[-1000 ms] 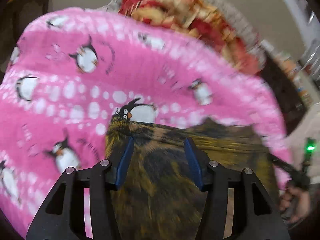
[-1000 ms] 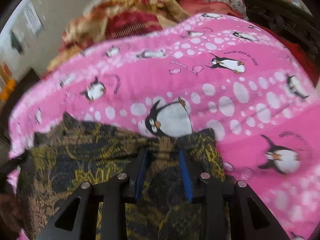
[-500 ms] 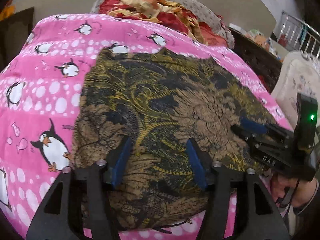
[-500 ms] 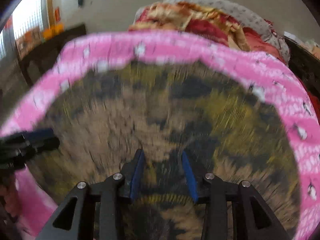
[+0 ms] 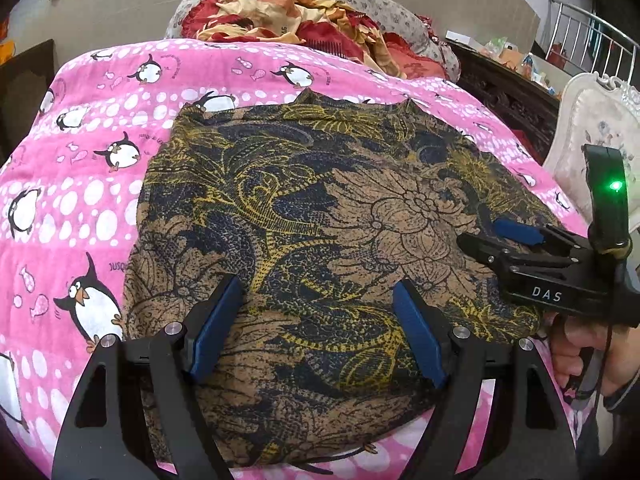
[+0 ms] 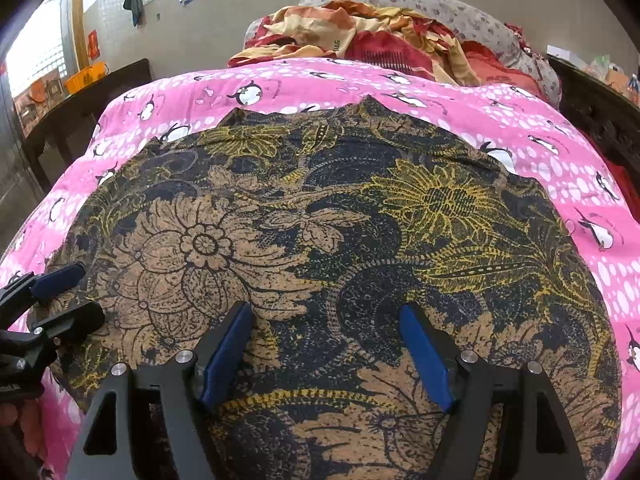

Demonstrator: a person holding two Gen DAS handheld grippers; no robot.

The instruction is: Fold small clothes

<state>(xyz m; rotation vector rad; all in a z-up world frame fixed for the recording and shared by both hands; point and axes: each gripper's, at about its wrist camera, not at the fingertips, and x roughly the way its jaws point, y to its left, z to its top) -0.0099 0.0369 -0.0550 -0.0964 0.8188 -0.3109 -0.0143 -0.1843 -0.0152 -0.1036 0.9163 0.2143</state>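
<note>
On my left, the left gripper (image 5: 316, 328) hangs over the near edge of the batik garment (image 5: 320, 220), its jaws opening wide with cloth beneath them but nothing pinched between the blue pads (image 5: 216, 328). The garment lies spread flat on the pink penguin blanket (image 5: 100, 152) covering the bed, its far edge showing two small peaks near the heap of red and yellow bedding (image 5: 296, 16). I judge it thin, light and limp: it should drape and slide easily over the fleece, so I would pinch an outer corner or hem rather than the middle. To the right, the right gripper (image 6: 328, 352) hovers likewise over the near edge, jaws opening and empty, pads (image 6: 426, 356) clear of the fabric.
</note>
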